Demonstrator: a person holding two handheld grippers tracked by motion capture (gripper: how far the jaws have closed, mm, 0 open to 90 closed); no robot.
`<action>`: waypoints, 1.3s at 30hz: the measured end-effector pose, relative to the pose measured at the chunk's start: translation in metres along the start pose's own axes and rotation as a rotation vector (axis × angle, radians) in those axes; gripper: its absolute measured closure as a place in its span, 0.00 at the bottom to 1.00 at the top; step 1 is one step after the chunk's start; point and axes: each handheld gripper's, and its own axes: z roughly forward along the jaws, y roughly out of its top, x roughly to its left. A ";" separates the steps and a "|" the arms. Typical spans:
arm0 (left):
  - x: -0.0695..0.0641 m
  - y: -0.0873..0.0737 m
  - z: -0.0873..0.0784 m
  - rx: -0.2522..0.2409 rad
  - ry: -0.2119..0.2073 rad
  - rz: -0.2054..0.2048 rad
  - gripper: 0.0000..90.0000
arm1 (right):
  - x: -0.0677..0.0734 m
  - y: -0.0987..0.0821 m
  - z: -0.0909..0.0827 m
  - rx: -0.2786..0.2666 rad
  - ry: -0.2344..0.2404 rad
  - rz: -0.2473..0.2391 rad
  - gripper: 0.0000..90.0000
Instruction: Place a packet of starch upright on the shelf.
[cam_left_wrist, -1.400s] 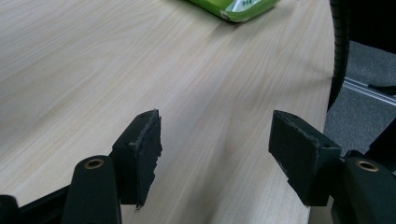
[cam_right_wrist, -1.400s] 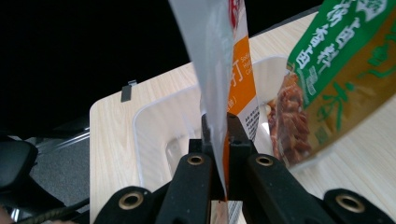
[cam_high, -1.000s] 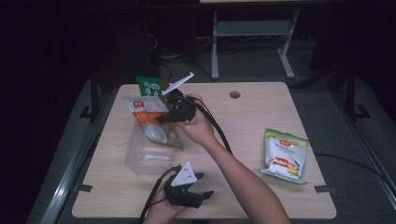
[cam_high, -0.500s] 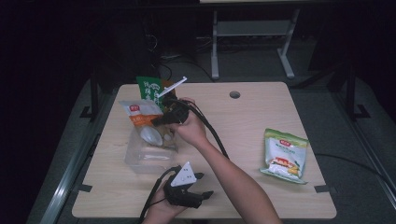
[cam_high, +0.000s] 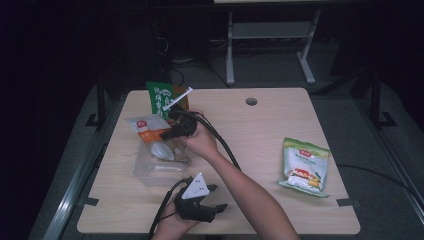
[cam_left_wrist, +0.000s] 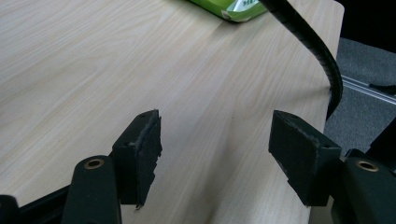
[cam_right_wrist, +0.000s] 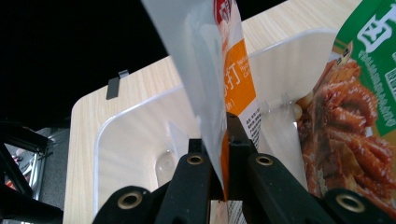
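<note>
The orange-and-white snack packet (cam_high: 147, 128), left of centre in the high view, has come lower over the last second and now hangs over the clear plastic bin (cam_high: 150, 167), so the drop looks near. The right gripper (cam_high: 171, 134) pinches its edge, jaws pressed together. A green snack bag (cam_high: 161, 97) leans just behind. Bottom centre, the left gripper (cam_high: 214, 200) rests spread, holding nothing.
</note>
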 end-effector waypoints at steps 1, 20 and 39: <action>0.000 0.000 0.000 0.000 0.000 0.000 0.38 | 0.000 0.000 0.000 -0.003 0.001 0.003 1.00; -0.001 0.000 0.001 -0.003 0.002 -0.002 0.38 | -0.003 0.018 -0.005 0.075 0.015 0.031 0.84; -0.002 0.000 0.001 -0.004 -0.001 -0.012 0.38 | 0.006 0.026 -0.004 0.047 -0.042 0.030 1.00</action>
